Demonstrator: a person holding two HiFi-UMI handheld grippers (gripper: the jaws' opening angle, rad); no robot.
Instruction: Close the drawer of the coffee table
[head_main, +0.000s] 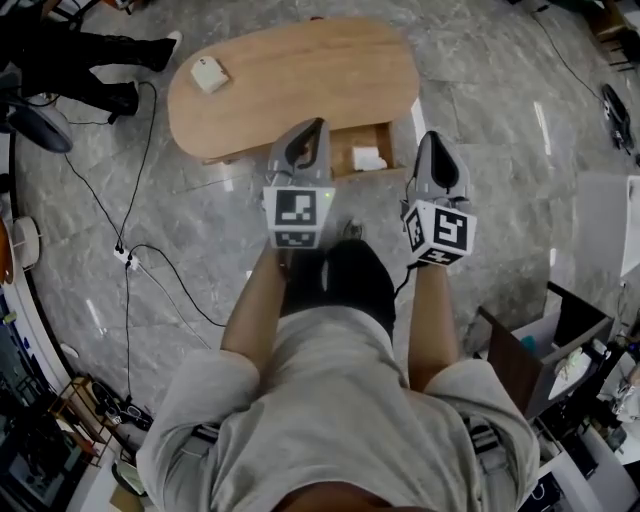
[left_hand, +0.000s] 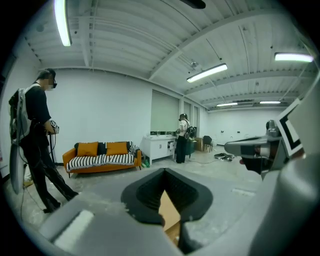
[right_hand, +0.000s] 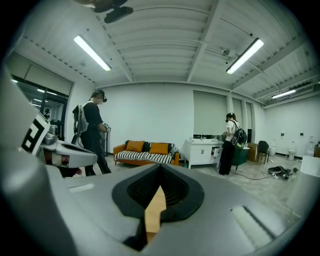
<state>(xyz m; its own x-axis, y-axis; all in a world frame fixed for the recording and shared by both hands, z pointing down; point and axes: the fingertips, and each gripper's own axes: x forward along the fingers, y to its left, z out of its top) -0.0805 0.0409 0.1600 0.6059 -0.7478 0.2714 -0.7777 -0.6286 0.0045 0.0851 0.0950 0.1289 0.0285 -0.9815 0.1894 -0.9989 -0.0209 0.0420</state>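
Note:
An oval wooden coffee table (head_main: 300, 75) stands at the top of the head view. Its drawer (head_main: 350, 140) is pulled out toward me, with a white item (head_main: 368, 158) lying inside. My left gripper (head_main: 316, 124) is shut and empty, its tip over the drawer's left part. My right gripper (head_main: 433, 138) is shut and empty too, hanging just right of the drawer over the floor. In the left gripper view the closed jaws (left_hand: 165, 174) leave a slit that shows wood. The right gripper view shows the same past its own tips (right_hand: 160, 171).
A small white object (head_main: 209, 73) lies on the table's left end. Cables and a power strip (head_main: 124, 255) run across the marble floor at left. Another person's legs (head_main: 100, 60) stand beyond the table. Boxes (head_main: 540, 345) stand at right. An orange sofa (left_hand: 102, 156) and white cabinet (right_hand: 202, 151) line the far wall.

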